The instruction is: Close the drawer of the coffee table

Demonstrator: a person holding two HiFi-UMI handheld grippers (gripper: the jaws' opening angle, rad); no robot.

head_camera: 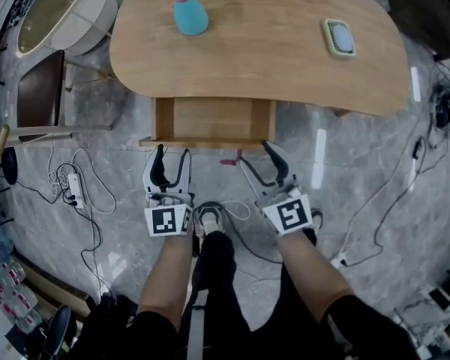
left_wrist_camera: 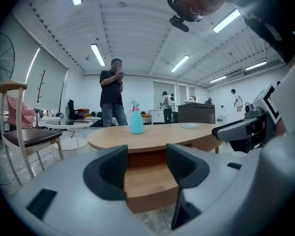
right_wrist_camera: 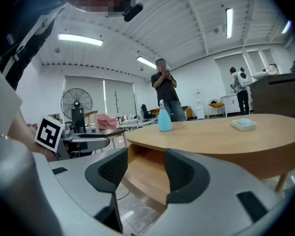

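The light wooden coffee table (head_camera: 285, 58) has its drawer (head_camera: 214, 122) pulled out toward me, showing a bare wooden bottom. My left gripper (head_camera: 172, 158) hangs just in front of the drawer's front panel on its left side, open, with nothing between the jaws. My right gripper (head_camera: 260, 160) is open and empty in front of the panel's right side. In the left gripper view the drawer front (left_wrist_camera: 150, 186) fills the gap of the left gripper (left_wrist_camera: 146, 163). In the right gripper view the drawer (right_wrist_camera: 137, 167) lies ahead, seen at an angle, past the right gripper (right_wrist_camera: 145, 173).
A teal spray bottle (head_camera: 189, 13) and a small dish (head_camera: 339, 37) stand on the tabletop. A chair (head_camera: 37, 96) and a round glass table (head_camera: 60, 13) are at the left. A power strip (head_camera: 73, 186) and cables lie on the floor. A person (left_wrist_camera: 112, 95) stands behind the table.
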